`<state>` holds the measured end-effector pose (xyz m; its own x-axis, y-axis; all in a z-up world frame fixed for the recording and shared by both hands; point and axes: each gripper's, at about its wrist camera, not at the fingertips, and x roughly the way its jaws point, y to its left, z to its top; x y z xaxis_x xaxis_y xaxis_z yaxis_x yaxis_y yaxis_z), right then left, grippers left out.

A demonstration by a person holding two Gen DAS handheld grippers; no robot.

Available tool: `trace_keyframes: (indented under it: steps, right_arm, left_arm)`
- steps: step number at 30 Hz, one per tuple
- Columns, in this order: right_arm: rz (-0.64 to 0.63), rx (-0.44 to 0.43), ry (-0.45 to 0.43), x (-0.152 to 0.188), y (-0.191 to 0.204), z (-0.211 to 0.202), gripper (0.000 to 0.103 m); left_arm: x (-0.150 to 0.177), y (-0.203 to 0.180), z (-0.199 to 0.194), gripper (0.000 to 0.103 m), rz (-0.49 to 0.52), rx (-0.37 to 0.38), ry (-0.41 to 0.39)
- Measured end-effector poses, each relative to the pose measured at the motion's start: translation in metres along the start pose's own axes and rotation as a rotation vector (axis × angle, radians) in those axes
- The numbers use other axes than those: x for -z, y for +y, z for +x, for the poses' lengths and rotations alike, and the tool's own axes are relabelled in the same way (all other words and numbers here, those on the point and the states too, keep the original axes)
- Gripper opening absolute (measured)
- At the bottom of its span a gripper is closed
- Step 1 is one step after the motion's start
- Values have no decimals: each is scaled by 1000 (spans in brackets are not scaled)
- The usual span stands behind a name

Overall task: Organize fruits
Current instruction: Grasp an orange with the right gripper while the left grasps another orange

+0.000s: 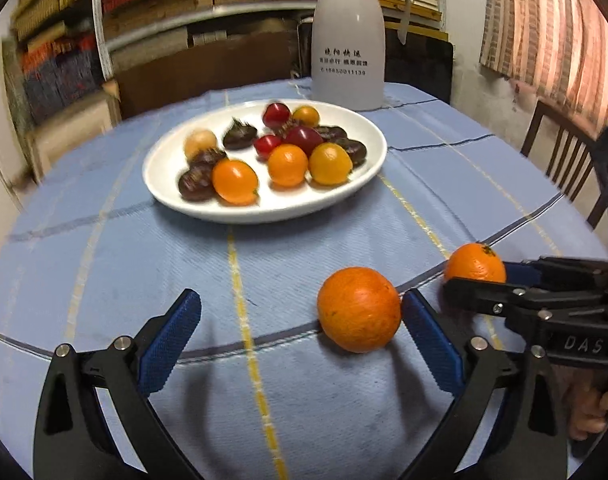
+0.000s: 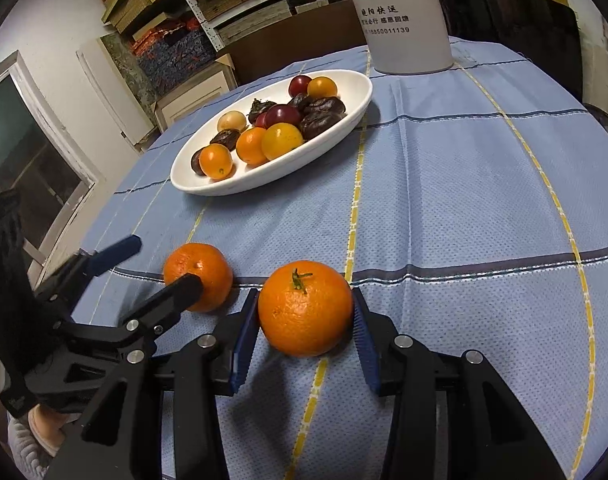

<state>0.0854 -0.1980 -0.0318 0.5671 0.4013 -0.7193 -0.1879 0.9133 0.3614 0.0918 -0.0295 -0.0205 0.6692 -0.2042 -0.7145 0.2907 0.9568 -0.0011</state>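
Blue checked cloth (image 2: 464,184) covers the table. Nearest, the right gripper (image 2: 306,312) has its blue pads closed against both sides of a stemmed orange (image 2: 305,308), which sits on the cloth. Just to its left, the left gripper (image 1: 299,320) stands wide open; a second orange (image 1: 359,309) lies touching its right pad. Farther off, a white plate (image 1: 368,128) holds small fruits. Behind it stands a white jug (image 1: 350,40).

Dim indoor light from above; soft shadows under the oranges (image 2: 305,308); the left view's plate (image 1: 263,208) smeared; rounded, dark corners.
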Motion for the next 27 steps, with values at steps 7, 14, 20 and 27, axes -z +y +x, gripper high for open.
trace_keyframes:
  steps: [7, 14, 20, 27]
  right_arm:
    - [49, 9, -15, -2, -12, -3, 45]
    - [86, 10, -21, -3, -20, -5, 45]
    - [77, 15, -21, -3, -19, -4, 45]
    - [79, 5, -20, -2, -20, -4, 45]
  left_arm:
    - [0, -3, 19, 98, -63, 86, 69]
    - [-5, -8, 24, 83, -80, 94, 72]
    - [-2, -12, 25, 46, -46, 69, 94]
    - [6, -3, 8, 46, -74, 72, 67]
